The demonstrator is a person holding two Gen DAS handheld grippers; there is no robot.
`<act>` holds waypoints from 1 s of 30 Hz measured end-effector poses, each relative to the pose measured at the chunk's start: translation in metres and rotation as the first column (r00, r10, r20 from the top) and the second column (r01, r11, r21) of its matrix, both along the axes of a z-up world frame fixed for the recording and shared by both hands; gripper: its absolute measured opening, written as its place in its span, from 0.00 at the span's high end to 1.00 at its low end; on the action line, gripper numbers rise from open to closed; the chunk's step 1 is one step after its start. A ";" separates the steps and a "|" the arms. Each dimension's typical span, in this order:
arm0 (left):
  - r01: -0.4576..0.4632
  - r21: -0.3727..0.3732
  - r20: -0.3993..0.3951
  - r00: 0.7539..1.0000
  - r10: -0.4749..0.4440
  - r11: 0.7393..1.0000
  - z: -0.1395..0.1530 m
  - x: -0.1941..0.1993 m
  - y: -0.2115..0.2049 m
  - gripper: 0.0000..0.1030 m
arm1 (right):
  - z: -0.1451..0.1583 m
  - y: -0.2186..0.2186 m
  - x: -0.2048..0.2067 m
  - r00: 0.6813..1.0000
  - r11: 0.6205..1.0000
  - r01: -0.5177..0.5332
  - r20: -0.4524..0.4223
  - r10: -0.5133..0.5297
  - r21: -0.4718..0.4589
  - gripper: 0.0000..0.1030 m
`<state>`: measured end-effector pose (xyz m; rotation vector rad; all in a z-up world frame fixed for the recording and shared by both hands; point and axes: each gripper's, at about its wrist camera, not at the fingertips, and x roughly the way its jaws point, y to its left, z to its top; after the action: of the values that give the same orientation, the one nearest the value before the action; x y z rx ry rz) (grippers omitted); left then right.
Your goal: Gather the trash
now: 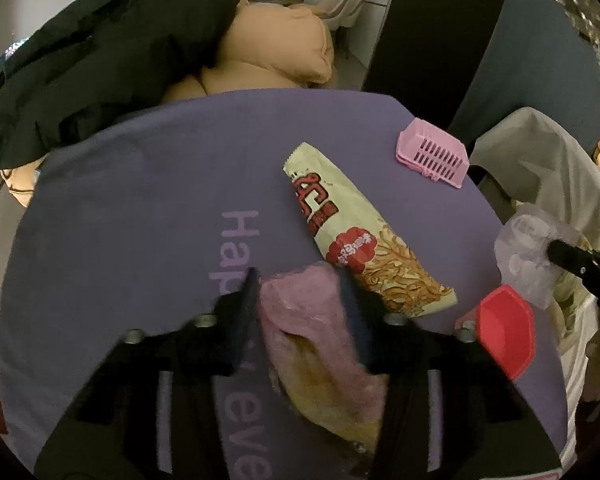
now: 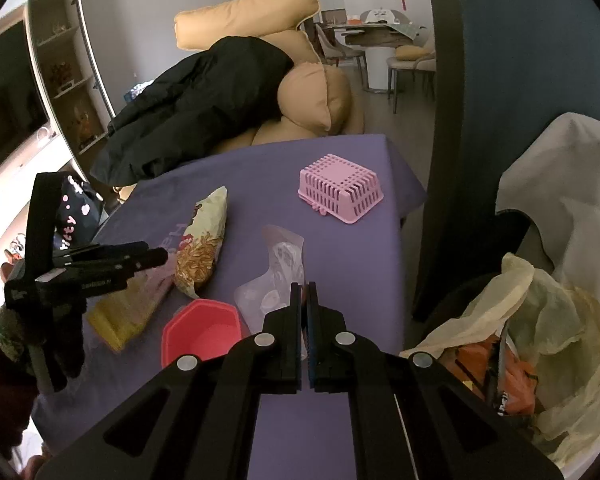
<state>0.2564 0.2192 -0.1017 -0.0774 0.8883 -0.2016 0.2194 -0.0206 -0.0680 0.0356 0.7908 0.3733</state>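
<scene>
Left tongs [image 1: 300, 284] pinching a pink-and-yellow wrapper [image 1: 320, 352] low over the purple surface [image 1: 140, 200], pads pressed on both its sides. Right tongs [image 2: 305, 292] pressed together on the edge of a clear plastic wrapper [image 2: 276, 276], held above the surface near its right edge. Between the two, lying flat: a noodle snack packet [image 1: 356, 232] and a red hexagonal lid [image 2: 202, 330]. Farther back, an upturned pink basket [image 2: 340, 188]. At right, beside the surface, an open trash bag [image 2: 540, 320] with wrappers inside.
</scene>
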 end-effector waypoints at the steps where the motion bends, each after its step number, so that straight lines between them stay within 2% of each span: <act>1: -0.002 0.005 0.010 1.000 0.002 1.000 0.003 -0.001 0.000 0.79 | 0.002 -0.001 -0.001 1.000 1.000 -0.002 0.006 0.002 0.002 0.96; 7: -0.019 -0.049 0.067 0.998 0.022 0.999 0.033 -0.012 0.009 0.82 | 0.016 -0.009 -0.011 0.999 1.000 -0.008 0.054 0.007 0.018 0.96; 8: -0.018 -0.071 0.072 0.997 0.023 0.997 0.036 -0.017 0.012 0.80 | 0.018 -0.011 -0.013 0.998 1.000 -0.007 0.057 0.006 0.023 0.96; 9: -0.003 -0.091 0.065 0.998 0.009 0.996 0.037 -0.019 0.012 0.70 | 0.018 -0.013 -0.015 0.998 1.000 -0.006 0.061 0.004 0.029 0.96; 10: 0.018 -0.118 0.050 0.999 -0.012 0.993 0.036 -0.024 0.012 0.65 | 0.019 -0.015 -0.017 0.998 0.999 -0.005 0.062 0.003 0.032 0.96; 12: 0.043 -0.151 0.032 0.999 -0.039 0.988 0.031 -0.032 0.009 0.62 | 0.016 -0.019 -0.019 0.998 0.999 -0.001 0.056 -0.001 0.040 0.96; 15: 0.046 -0.124 -0.005 0.999 -0.047 0.991 0.015 -0.037 -0.001 0.62 | 0.010 -0.022 -0.018 0.999 0.999 0.003 0.035 -0.005 0.048 0.96; 19: -0.011 -0.063 -0.097 0.995 0.005 0.998 -0.014 -0.026 -0.007 0.62 | 0.005 -0.024 -0.019 1.000 0.998 0.003 0.020 -0.004 0.060 0.96; 22: -0.009 -0.058 -0.093 0.996 0.003 0.998 -0.016 -0.020 -0.011 0.62 | 0.004 -0.023 -0.019 1.000 0.998 0.004 0.019 -0.005 0.056 0.96; 23: 0.000 -0.053 -0.088 0.996 -0.005 0.999 -0.016 -0.018 -0.013 0.64 | 0.004 -0.023 -0.019 1.000 0.998 0.003 0.019 -0.004 0.056 0.96; 24: 0.011 -0.047 -0.079 0.997 -0.014 0.999 -0.014 -0.017 -0.016 0.77 | 0.004 -0.023 -0.019 1.000 0.998 0.003 0.019 -0.004 0.057 0.96; 25: 0.015 -0.040 -0.075 0.997 -0.018 0.999 -0.013 -0.016 -0.016 0.80 | 0.005 -0.022 -0.019 1.000 0.998 0.003 0.021 -0.004 0.059 0.96; 30: 0.010 -0.045 -0.017 1.000 -0.011 0.999 0.010 -0.021 -0.015 0.82 | 0.014 -0.024 -0.026 0.998 0.999 -0.004 0.061 0.001 0.047 0.96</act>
<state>0.2350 0.2042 -0.0920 -0.1166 0.9015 -0.2314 0.1930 -0.0444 -0.0536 0.0669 0.7213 0.3940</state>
